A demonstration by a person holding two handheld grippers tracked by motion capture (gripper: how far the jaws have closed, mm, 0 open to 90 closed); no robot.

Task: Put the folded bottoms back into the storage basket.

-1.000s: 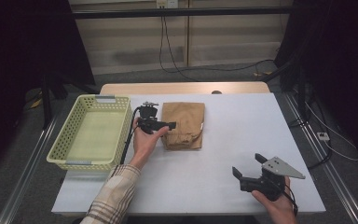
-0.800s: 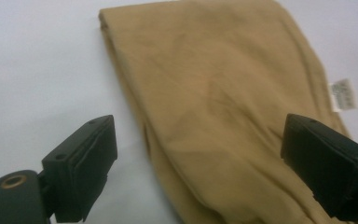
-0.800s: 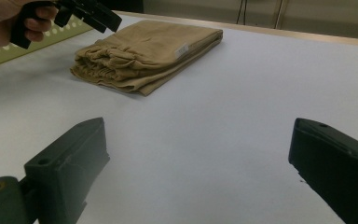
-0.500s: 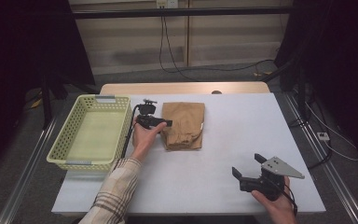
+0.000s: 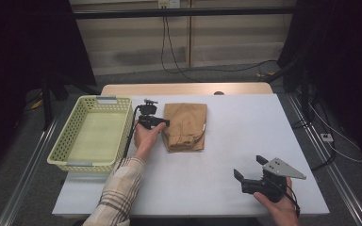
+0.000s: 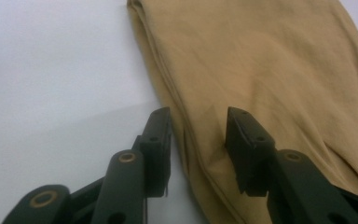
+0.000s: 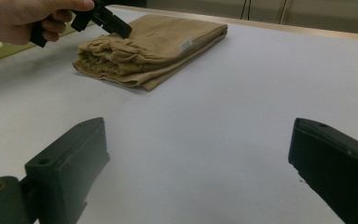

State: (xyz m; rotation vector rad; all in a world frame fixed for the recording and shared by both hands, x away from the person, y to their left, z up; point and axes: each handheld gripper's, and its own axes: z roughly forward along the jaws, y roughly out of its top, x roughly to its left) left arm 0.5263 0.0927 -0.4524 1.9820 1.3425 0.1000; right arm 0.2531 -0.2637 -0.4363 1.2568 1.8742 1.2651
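The left claw point(image 6: 196, 140) has just been closing its jaws around the near edge of the folded tan cloth point(image 5: 185, 126) lying mid-surface beside the basket point(image 5: 94, 134), suggesting a pickup is beginning, while the right claw point(image 5: 248, 170) hangs wide open, empty.

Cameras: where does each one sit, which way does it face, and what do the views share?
High view: above the person's side, looking forward and down on the table, basket and tan cloth; both forearms and hands enter from the bottom.
Left gripper view: rides the left gripper, looking down on the cloth's edge; its jaws, which have just been closing, straddle that edge.
Right gripper view: rides the right gripper, low over the table, jaws wide apart, facing the cloth and the left hand.
Shared: all three show the cloth.
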